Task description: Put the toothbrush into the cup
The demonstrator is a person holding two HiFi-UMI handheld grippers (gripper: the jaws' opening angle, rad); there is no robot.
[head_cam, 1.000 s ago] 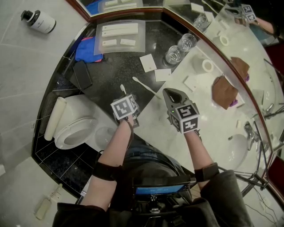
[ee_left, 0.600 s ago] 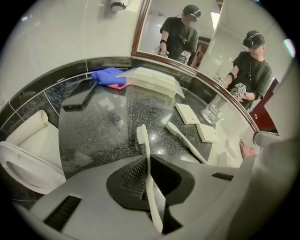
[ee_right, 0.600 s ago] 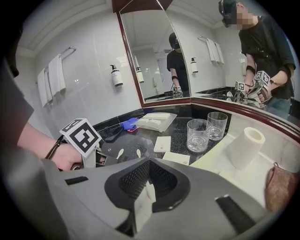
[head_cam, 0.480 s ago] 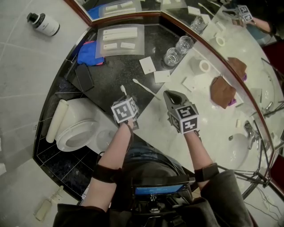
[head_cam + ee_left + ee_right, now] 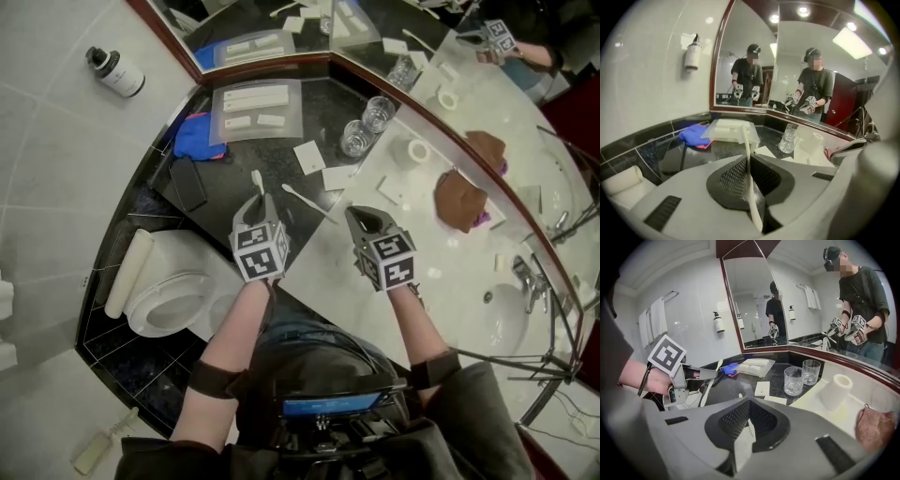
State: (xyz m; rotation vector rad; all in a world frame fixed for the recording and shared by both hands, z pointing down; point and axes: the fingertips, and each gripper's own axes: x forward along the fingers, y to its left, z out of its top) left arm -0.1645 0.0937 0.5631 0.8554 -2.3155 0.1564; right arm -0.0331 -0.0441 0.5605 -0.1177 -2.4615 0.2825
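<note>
One slim white plastic toothbrush [image 5: 750, 187] is pinched between the closed jaws of the left gripper [image 5: 260, 201]. It is raised above the black speckled stone counter [image 5: 234, 155], well apart from the two clear glass tumblers [image 5: 357, 139] that stand side by side near the mirror corner. The brush looks very light and fairly stiff, though a handle this thin may flex a little. Its smooth plastic could twist or slide in the pads if it knocks a rim. The grip sits part way along the handle, with one end poking out past the tips. That seems a sound hold, since it leaves a free end to lower into a tumbler, which is itself hard, slippery and liable to tip. The left forearm reaches forward from the body, its gripper pointing ahead and downward, the brush's free end toward the mirror. The right gripper [image 5: 360, 217] hovers near it over the edge of the pale marble top [image 5: 323, 258], angled down likewise, jaws together. A pale patch shows in their gap; whether it is held or lies beyond I cannot tell
</note>
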